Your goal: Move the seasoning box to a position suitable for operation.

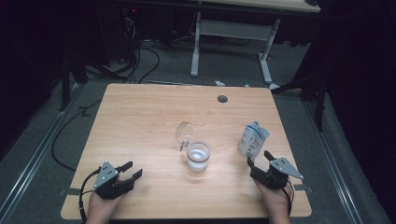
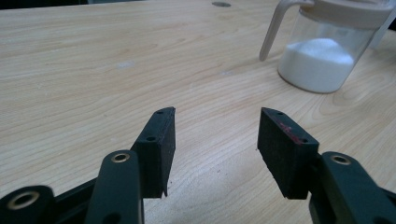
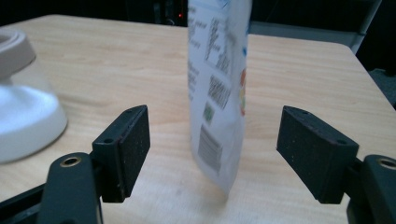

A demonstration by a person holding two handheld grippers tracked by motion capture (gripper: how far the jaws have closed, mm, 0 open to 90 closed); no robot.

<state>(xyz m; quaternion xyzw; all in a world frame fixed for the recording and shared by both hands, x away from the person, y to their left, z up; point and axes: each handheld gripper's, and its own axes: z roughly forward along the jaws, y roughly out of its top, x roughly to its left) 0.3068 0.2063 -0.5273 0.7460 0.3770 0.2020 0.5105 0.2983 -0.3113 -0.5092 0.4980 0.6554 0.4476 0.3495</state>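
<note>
A clear jar [image 1: 198, 156] holding white powder stands mid-table, its hinged lid [image 1: 184, 132] tipped open behind it. A white and blue printed pouch [image 1: 252, 139] stands upright to the jar's right. My right gripper [image 1: 259, 158] is open just in front of the pouch. In the right gripper view the pouch [image 3: 217, 70] stands in line with the gap of that gripper [image 3: 215, 114], and neither pad touches it. The jar [image 3: 23, 107] is at that view's left edge. My left gripper [image 1: 130, 171] rests open and empty near the front left edge. Its own view has the jar [image 2: 322, 60] ahead to the right of the gripper [image 2: 217, 114].
The wooden table [image 1: 140, 116] has a round cable hole [image 1: 222, 99] near its far edge. Beyond it a white-legged desk [image 1: 196, 42] stands on grey floor with cables [image 1: 140, 65]. Dark surroundings flank both sides.
</note>
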